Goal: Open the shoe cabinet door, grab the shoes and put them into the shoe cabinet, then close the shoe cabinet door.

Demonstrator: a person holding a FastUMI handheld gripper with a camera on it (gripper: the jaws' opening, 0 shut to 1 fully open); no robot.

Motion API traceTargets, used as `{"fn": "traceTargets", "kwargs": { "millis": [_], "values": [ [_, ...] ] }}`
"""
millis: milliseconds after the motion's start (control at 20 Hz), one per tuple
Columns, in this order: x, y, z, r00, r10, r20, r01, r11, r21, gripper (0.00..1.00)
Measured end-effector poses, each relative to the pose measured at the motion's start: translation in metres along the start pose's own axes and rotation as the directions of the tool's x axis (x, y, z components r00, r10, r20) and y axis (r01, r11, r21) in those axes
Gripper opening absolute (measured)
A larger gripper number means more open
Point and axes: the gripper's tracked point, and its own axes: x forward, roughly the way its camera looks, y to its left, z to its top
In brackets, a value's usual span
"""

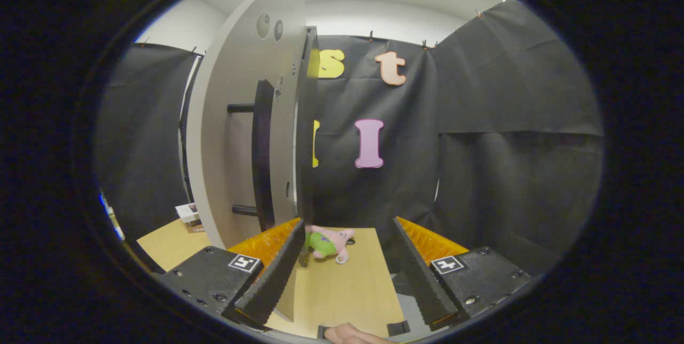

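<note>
Ahead, the grey shoe cabinet door (240,135) stood edge-on, its dark bar handle (263,154) just beyond the left finger. The wooden surface (342,285) lay below. The gripper (347,274) had its fingers spread apart, holding nothing. Beyond them lay a pink and green plush toy (330,243).

Staged recording booth, lab-like, not lived-in home: black cloth (481,119) pinned as wall beyond fingers, plain white wall and ceiling above it; lone grey cabinet door (240,135) standing just ahead of left finger; bare wood table (342,285) between fingers, plush toy (328,242) on it
</note>
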Motion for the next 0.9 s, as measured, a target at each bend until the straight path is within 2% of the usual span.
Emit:
{"fn": "traceTargets", "kwargs": {
  "millis": [250, 300, 350, 400, 500, 700, 900],
  "values": [
    [0.001, -0.002, 0.007, 0.996, -0.049, 0.068, 0.051, 0.998, -0.029, 0.96],
    [0.003, 0.005, 0.000, 0.998, -0.035, 0.058, 0.036, 0.999, -0.031, 0.96],
    [0.004, 0.020, -0.004, 0.998, 0.036, 0.044, -0.034, 0.999, -0.026, 0.95],
    [0.004, 0.047, -0.011, 0.990, 0.140, 0.006, -0.140, 0.990, -0.004, 0.93],
    [0.001, 0.051, -0.012, 0.991, 0.130, 0.005, -0.130, 0.991, 0.025, 0.82],
    [0.001, 0.067, -0.008, 0.995, 0.094, 0.032, -0.094, 0.996, -0.014, 0.81],
    [0.007, 0.083, -0.010, 0.988, 0.154, 0.028, -0.154, 0.988, 0.002, 0.82]
  ]
}}
